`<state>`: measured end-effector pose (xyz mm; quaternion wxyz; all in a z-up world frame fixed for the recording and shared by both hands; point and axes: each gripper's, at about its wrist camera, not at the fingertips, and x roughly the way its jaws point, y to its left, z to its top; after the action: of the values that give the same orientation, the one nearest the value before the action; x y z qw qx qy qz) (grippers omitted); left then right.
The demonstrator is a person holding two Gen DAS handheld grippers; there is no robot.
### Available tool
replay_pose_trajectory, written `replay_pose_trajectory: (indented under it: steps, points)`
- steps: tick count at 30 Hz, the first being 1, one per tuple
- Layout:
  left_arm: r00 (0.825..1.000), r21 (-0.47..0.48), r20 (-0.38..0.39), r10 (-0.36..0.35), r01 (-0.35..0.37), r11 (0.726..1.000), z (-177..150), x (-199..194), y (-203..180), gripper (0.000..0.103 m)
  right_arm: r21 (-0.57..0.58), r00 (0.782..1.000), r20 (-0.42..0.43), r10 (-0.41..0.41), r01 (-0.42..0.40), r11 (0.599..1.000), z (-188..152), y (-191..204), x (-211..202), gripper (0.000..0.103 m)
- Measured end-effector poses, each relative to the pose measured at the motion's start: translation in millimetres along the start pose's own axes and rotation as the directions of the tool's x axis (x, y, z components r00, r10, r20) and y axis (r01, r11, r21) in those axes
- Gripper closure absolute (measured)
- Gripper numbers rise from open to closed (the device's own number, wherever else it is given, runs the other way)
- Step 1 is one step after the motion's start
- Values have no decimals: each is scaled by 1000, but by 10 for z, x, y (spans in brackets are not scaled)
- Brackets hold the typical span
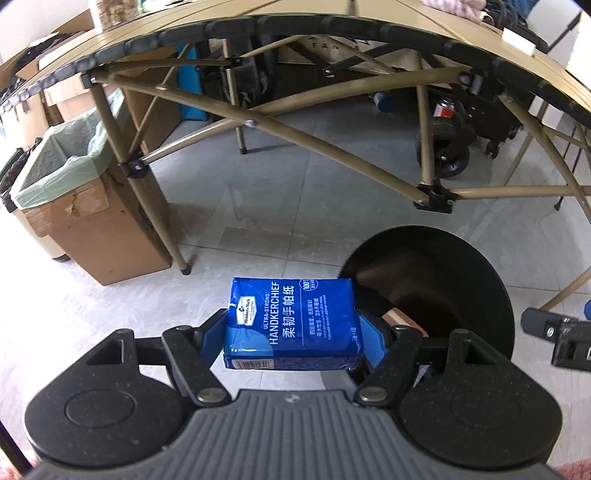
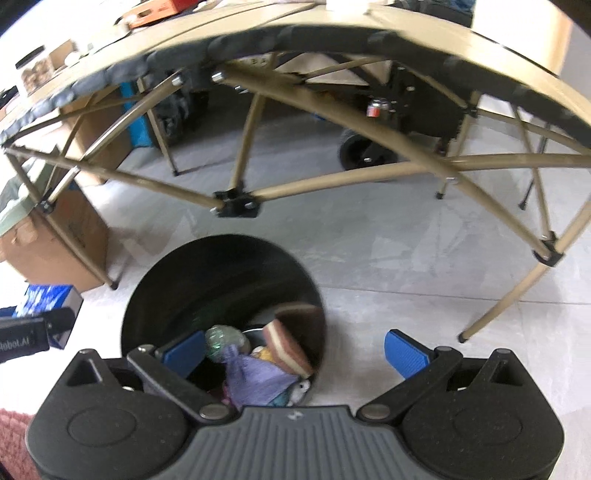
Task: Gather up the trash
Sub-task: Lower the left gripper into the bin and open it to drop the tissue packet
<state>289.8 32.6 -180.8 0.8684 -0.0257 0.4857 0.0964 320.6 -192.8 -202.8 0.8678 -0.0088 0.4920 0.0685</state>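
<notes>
Trash here is a blue plastic-wrapped pack of paper handkerchiefs (image 1: 291, 323), seen low in the centre of the left wrist view, where it is clamped across its short sides between the blue pads of the left claw (image 1: 295, 332). The pack is judged light and soft, with a slick film wrapper; a hold across the narrow sides, as shown, is thought least likely to let it slip. The right claw (image 2: 295, 354) is held released, with nothing between its pads. Just beyond and to the right of the pack, a round black waste bin (image 1: 480, 266) is seen standing on the grey tiled floor (image 1: 277, 206); crumpled lilac paper (image 2: 255, 376) and other scraps are visible inside it. Farther back, a tan folding desk (image 1: 332, 26) is spread across the upper frame, and a cardboard box lined with a green bag (image 1: 92, 229) is seen at the left.
</notes>
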Motion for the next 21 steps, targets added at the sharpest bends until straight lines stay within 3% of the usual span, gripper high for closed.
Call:
replay_pose_trajectory:
  steps: [10,21]
  points:
    - [999,65,-5,-53,53,996,-22,2,-448,29,95,998,7,-67,66,993,-49,-360,-101,0]
    - [996,109,-19,-83,84,990,-14,130,-895,29,199,995,50,-87,76,977,-35,-601,-222,0]
